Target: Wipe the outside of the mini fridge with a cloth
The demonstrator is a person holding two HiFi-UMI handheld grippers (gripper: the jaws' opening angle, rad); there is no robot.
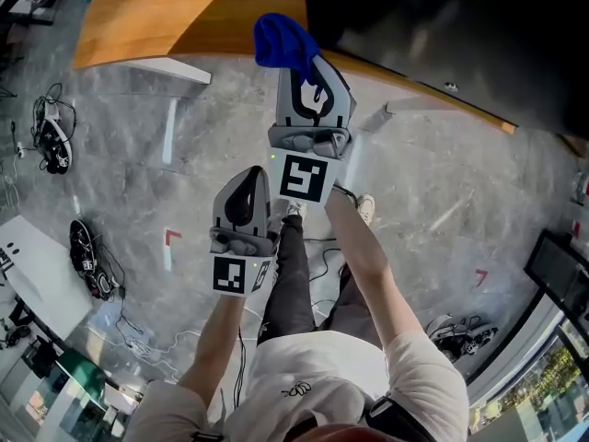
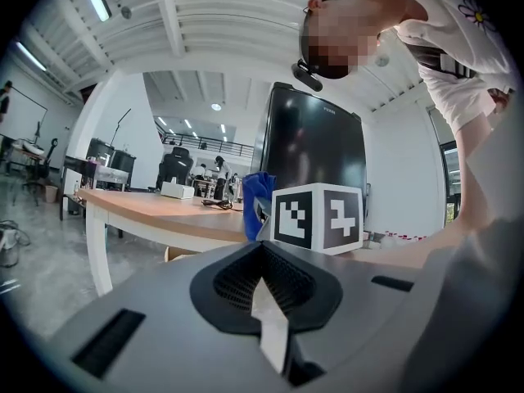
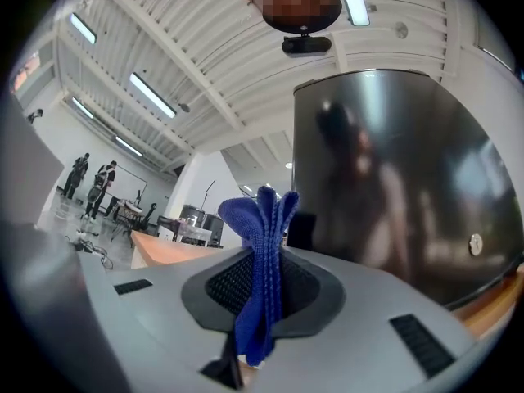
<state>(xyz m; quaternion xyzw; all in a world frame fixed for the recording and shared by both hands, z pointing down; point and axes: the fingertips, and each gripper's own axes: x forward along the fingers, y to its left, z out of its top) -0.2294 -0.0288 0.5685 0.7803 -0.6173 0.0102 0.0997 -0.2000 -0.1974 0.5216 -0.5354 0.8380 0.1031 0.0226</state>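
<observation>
The right gripper's (image 3: 260, 305) jaws are pinched tight on a folded blue cloth (image 3: 264, 260), which stands up out of them in a bunch. The cloth sits just short of the black mini fridge (image 3: 393, 178), off its near corner; contact between them cannot be made out. The left gripper's (image 2: 266, 297) jaws are pressed together with nothing between them. It hangs farther back from the fridge, behind the right gripper's marker cube (image 2: 318, 216). The fridge stands on a wooden table (image 1: 166, 12)
</observation>
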